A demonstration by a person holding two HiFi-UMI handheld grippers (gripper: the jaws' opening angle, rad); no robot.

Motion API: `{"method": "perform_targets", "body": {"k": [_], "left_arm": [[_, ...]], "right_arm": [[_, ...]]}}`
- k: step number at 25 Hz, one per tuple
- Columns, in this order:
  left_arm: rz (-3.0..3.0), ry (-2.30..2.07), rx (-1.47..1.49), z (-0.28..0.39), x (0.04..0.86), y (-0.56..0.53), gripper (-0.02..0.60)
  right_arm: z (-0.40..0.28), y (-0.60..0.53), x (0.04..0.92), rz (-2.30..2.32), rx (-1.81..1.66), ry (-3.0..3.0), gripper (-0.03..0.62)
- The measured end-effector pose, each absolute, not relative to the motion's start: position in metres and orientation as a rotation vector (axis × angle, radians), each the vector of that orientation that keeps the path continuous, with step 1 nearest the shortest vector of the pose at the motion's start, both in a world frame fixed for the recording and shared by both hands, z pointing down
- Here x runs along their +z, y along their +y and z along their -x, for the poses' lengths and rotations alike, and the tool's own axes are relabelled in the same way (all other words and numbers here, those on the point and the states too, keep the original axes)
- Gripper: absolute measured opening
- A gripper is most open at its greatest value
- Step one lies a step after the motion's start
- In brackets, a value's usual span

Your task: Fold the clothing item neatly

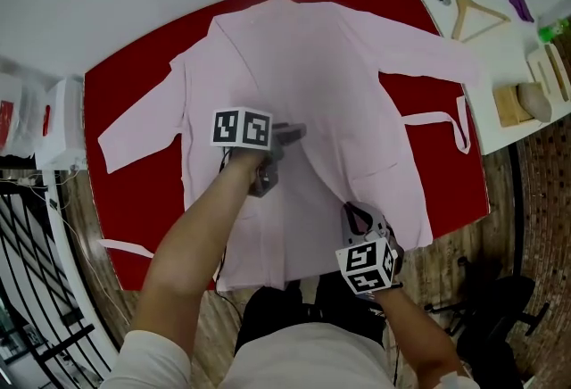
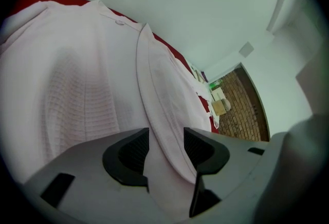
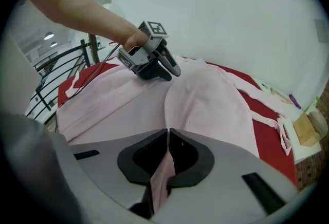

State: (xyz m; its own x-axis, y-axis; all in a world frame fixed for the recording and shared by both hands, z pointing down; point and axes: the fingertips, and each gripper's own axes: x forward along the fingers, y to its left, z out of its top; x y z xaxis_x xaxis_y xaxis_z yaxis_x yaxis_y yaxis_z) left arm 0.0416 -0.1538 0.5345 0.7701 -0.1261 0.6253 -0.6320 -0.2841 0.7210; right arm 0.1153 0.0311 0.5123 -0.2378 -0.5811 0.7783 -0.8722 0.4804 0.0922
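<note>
A single pale pink waffle-weave robe (image 1: 339, 93) lies spread flat, back down, on the one red tabletop (image 1: 134, 79), directly under both grippers, with its two sleeves stretched out to either side of them. The left gripper (image 1: 290, 136) is over the middle of the robe with its jaws standing wide apart; the robe's raised front edge runs up between them, not pinched. The right gripper (image 1: 357, 213), nearer the hem and close to the person, has its jaws pressed together on a thin fold of that same pink cloth. One loose belt end (image 1: 446, 120) trails beyond the right gripper towards the table's far right edge. Further off that way, one wooden hanger (image 1: 477, 14) rests on a white side table (image 1: 500, 66).
</note>
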Motion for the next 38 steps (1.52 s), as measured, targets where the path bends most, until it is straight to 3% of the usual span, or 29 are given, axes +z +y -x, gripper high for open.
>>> {"method": "perform_targets", "body": {"k": [13, 19, 22, 26, 38], "left_arm": [[-1.726, -0.420, 0.404, -0.054, 0.519, -0.116, 0.196], [-1.740, -0.495, 0.398, -0.053, 0.525, -0.129, 0.196], [-1.755, -0.497, 0.388, -0.053, 0.523, -0.127, 0.196], [-1.771, -0.497, 0.393, -0.054, 0.521, -0.125, 0.196], [-1.776, -0.495, 0.402, -0.050, 0.523, -0.123, 0.196]], "right_arm": [[-0.115, 0.014, 0.453, -1.383, 0.424, -2.069, 0.018], [-0.097, 0.020, 0.502, -1.214, 0.387, -1.987, 0.023], [-0.082, 0.013, 0.518, -1.184, 0.365, -1.963, 0.072], [-0.062, 0.001, 0.531, -1.134, 0.363, -1.951, 0.075], [-0.083, -0.008, 0.530, -1.230, 0.476, -1.924, 0.018]]}}
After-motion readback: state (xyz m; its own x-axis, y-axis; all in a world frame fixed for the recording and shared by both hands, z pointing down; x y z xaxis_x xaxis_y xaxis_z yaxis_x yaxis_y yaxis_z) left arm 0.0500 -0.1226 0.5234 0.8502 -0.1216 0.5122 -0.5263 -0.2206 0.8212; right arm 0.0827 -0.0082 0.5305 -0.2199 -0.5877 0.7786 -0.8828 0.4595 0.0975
